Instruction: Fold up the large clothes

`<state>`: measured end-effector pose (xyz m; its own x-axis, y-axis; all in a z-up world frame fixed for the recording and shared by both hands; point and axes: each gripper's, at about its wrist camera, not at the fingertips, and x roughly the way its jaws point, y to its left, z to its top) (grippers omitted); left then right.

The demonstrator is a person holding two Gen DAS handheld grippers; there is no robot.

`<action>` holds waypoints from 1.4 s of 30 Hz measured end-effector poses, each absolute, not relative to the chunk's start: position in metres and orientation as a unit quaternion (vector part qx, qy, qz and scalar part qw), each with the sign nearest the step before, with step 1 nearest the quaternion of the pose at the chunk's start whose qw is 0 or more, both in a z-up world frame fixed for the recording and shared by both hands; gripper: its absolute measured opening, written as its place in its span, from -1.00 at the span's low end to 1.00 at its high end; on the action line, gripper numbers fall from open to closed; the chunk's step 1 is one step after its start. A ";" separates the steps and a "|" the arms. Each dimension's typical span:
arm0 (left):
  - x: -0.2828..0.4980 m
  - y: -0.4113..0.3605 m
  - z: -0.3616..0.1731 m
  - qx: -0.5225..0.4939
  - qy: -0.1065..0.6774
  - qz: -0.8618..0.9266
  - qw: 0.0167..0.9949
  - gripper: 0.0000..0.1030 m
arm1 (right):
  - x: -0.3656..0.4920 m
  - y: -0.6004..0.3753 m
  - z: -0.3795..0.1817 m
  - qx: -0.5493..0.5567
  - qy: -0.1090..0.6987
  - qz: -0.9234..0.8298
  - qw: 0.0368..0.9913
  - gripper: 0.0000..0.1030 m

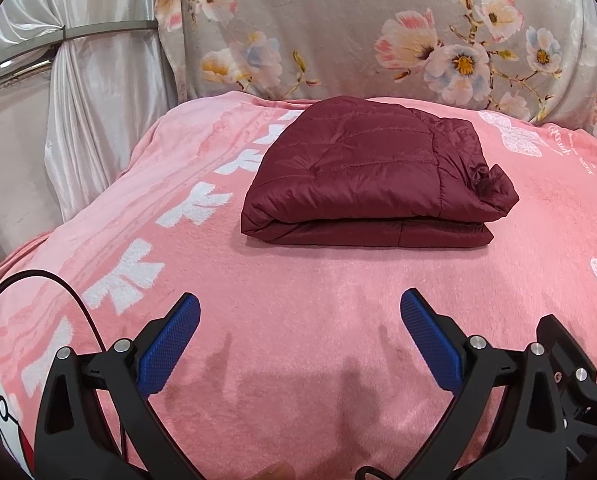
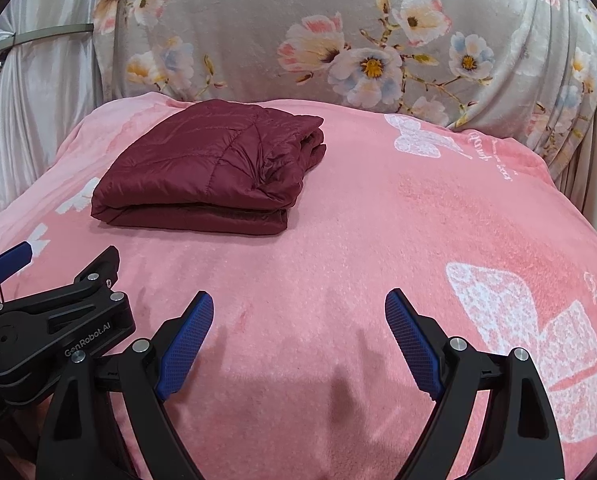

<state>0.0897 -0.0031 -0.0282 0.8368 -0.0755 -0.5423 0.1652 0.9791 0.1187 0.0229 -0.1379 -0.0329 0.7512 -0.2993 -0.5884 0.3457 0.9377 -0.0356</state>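
From the left wrist, the left claw hovers with its fingers spread wide and nothing between them. The maroon jacket lies folded into a thick bundle on the pink blanket, ahead of the claw and a little to its right, well apart from the fingertips. Its long side runs across the view.

From the right wrist, the right claw is likewise spread apart and empty above the same blanket. Here the jacket sits ahead and clearly off to the left, with the left claw's body low at the left edge. I'd judge the left hand nearer to it, and the fold looks about finished.
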 end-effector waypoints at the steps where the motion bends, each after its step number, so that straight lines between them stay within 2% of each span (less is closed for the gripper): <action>1: 0.089 -0.003 -0.028 0.081 0.278 -0.064 0.955 0.90 | 0.023 -0.138 -0.033 0.037 0.308 -0.172 0.935 0.66; 42: 0.089 0.001 -0.028 0.079 0.274 -0.062 0.956 0.90 | 0.023 -0.137 -0.032 0.036 0.306 -0.173 0.935 0.66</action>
